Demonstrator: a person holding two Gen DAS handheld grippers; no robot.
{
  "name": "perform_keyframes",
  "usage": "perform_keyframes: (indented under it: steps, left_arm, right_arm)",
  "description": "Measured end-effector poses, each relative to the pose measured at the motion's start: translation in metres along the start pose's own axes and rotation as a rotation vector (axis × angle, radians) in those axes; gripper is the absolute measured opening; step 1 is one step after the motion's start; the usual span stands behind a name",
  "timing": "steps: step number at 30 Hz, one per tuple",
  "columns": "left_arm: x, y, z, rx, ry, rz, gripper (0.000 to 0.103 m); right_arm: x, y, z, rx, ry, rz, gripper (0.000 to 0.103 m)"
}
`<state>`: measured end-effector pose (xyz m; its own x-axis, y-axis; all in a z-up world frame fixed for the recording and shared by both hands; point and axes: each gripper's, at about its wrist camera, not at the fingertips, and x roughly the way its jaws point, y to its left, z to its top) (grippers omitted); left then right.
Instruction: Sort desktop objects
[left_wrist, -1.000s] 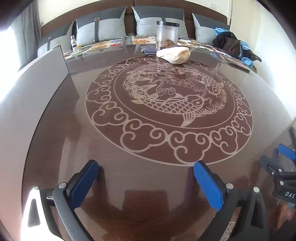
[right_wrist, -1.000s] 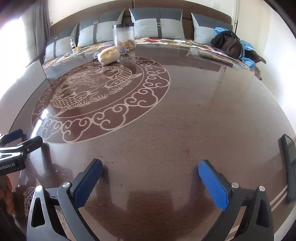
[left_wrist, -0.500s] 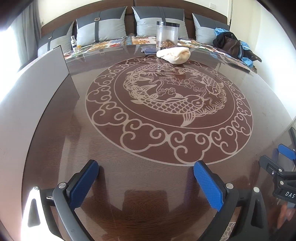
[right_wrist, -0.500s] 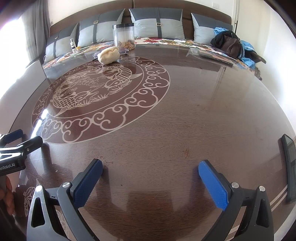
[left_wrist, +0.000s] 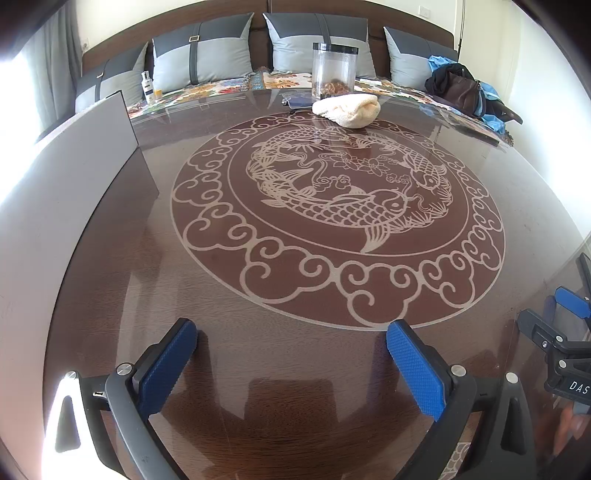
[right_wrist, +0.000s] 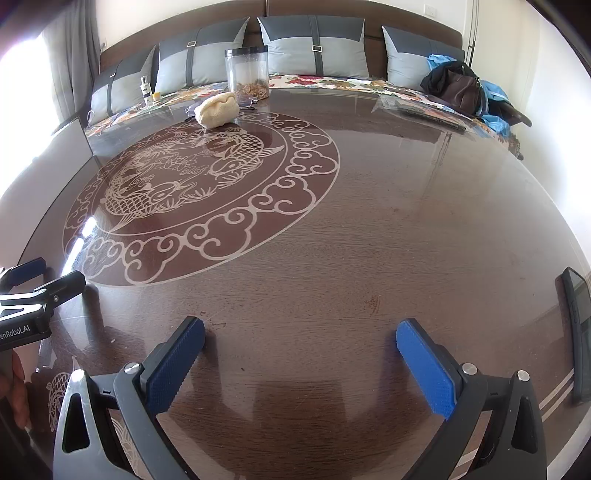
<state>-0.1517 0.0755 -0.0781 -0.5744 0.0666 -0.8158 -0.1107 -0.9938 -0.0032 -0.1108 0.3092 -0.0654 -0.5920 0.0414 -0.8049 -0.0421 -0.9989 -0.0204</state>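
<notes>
Across the table (left_wrist: 110, 258), 1 jar (left_wrist: 334, 70), 1 cloth (left_wrist: 347, 107); 2 claws, left claw (left_wrist: 291, 350) and right claw (right_wrist: 301, 350), spread empty.

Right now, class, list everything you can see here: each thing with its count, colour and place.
Table: one, dark brown, carp medallion.
Jar: one, clear, dark lid, far edge.
Cloth: one, cream, before the jar.
Bottle: one, white, far left.
Cushions: four, grey, along the bench.
Bag: one, dark, on blue cloth, far right.
Flat dark device: one, right edge.
Left gripper: blue pads, open, empty.
Right gripper: blue pads, open, empty.
</notes>
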Motion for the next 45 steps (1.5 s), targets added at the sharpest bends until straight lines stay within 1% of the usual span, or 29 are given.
perform_keyframes:
  steps: [42,45]
  left_arm:
    - [-0.0010,0.0001,-0.0007,0.001,0.001,-0.003,0.103]
    - [-0.0001,0.0003,0.0020,0.023,0.020,-0.011,0.103]
  right_arm:
    - [0.0007,0.0006,0.0012,-0.002,-0.001,0.002,0.103]
    - [0.0008,0.0003,0.0012,-0.002,-0.001,0.002,0.103]
